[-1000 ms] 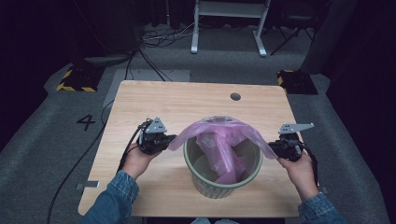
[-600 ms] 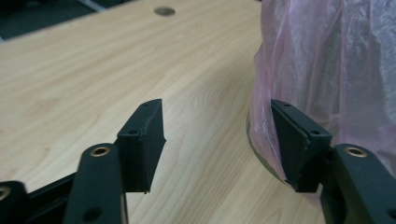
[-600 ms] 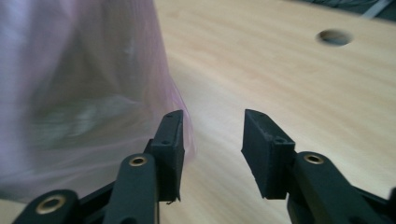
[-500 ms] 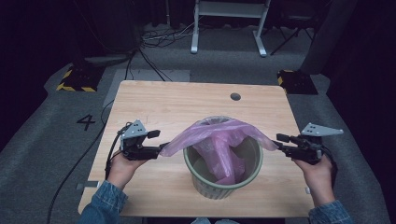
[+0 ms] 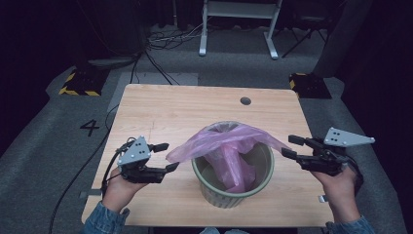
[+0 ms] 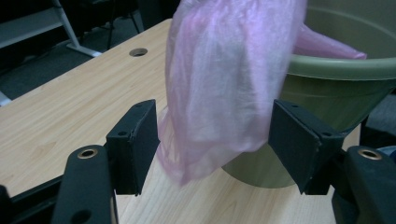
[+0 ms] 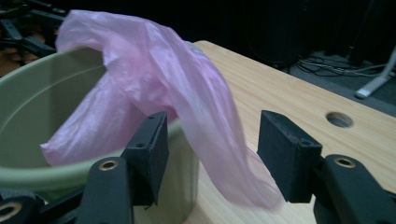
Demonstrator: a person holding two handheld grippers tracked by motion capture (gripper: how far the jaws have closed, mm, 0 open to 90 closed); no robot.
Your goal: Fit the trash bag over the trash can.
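Where fingers gape: pink bag between, ungripped.

One readable mark: a dark numeral "4" on the grey floor, left of the wooden table, near its left edge, seen in the high view. No other text, brand or label legible anywhere. Yellow-black hazard striping edges a dark floor plate at far left behind the table; a stripe pattern only, no words. The similar plate on the right side is too dark to read. Both gripper views: nothing written on the surfaces they show.
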